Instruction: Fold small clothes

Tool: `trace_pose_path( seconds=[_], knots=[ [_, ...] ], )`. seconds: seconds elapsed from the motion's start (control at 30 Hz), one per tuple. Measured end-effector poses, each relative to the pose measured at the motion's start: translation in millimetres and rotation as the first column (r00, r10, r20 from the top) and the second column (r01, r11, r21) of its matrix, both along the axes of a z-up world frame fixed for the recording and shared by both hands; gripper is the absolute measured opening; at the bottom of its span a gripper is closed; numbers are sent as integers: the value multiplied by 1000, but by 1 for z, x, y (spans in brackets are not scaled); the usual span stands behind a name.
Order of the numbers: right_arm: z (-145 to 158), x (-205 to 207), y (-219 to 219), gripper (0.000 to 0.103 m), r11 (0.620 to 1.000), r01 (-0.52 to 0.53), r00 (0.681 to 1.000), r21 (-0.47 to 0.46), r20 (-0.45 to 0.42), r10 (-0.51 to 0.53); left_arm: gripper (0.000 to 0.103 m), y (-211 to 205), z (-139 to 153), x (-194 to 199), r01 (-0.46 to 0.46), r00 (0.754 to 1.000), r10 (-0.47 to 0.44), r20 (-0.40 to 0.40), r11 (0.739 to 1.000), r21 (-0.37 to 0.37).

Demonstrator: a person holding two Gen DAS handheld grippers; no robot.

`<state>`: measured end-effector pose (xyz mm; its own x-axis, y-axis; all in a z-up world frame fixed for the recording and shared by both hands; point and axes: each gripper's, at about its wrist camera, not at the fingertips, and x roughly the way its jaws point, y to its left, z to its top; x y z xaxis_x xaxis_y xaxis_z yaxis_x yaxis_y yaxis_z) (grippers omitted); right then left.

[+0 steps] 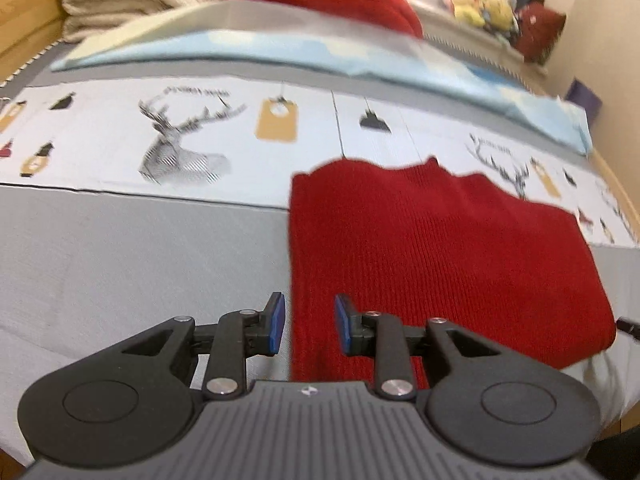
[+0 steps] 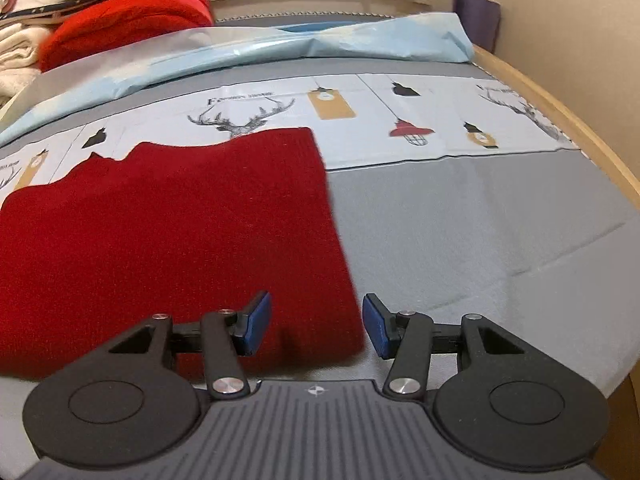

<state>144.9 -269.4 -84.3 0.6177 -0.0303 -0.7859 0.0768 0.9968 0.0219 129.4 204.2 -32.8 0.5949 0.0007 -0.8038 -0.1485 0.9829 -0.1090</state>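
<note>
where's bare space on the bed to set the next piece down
Bare grey sheet lies left of the red knit, below the deer-print strip. More grey sheet lies right of the knit, up to the wooden bed edge. The far end is crowded: light blue cover, piled clothes.

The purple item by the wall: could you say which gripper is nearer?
Right. The right gripper is at the red garment's right edge, toward the purple item; the left gripper, at its left edge.
</note>
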Motion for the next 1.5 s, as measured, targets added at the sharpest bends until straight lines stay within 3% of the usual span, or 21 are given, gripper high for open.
trace_pose_path(
  seconds=[0.13,0.17,0.27,0.43,0.5,0.6,0.8,0.87,0.93,1.03,1.17,1.3,1.37,1.5],
  knots=[
    [-34,14,7,54,1000,6,980,-8,-201,-7,30,13,10,-7,-21,999,21,34,1000,11],
    [-37,13,7,54,1000,30,977,-5,-211,-31,30,17,13,-10,-26,999,26,43,1000,16],
    [-27,8,18,54,999,49,990,-23,-134,-52,31,31,22,-22,-42,996,40,77,999,34],
    [-5,-14,69,52,995,-81,996,-59,32,83,35,57,34,-40,-60,990,52,131,997,57],
    [3,-26,94,51,988,-142,985,-63,88,147,36,69,37,-47,-75,987,67,144,996,54],
    [11,-41,132,33,968,-251,957,-16,148,250,36,87,39,-55,-107,984,101,150,994,36],
    [13,-53,208,32,914,-405,905,26,156,396,36,122,40,-66,-191,972,191,140,982,-15],
    [12,-61,238,36,890,-454,884,41,147,444,36,130,40,-68,-209,968,209,139,978,-15],
    [10,-66,267,51,857,-514,851,34,143,505,36,136,40,-70,-222,966,223,132,975,-19],
    [8,-79,308,62,813,-582,802,-19,154,577,36,142,39,-72,-240,963,242,122,970,-30],
    [1,-80,343,64,759,-648,749,-66,124,650,36,147,36,-72,-257,960,259,107,966,-34],
    [-19,-77,364,69,698,-696,706,-169,18,708,36,149,33,-69,-263,960,264,95,965,-25],
    [-25,-75,369,69,679,-698,698,-225,-2,716,36,149,32,-68,-265,959,267,91,964,-30],
    [-31,-65,374,71,679,-680,709,-277,-11,705,37,148,32,-66,-263,960,265,89,964,-32]
  ],
)
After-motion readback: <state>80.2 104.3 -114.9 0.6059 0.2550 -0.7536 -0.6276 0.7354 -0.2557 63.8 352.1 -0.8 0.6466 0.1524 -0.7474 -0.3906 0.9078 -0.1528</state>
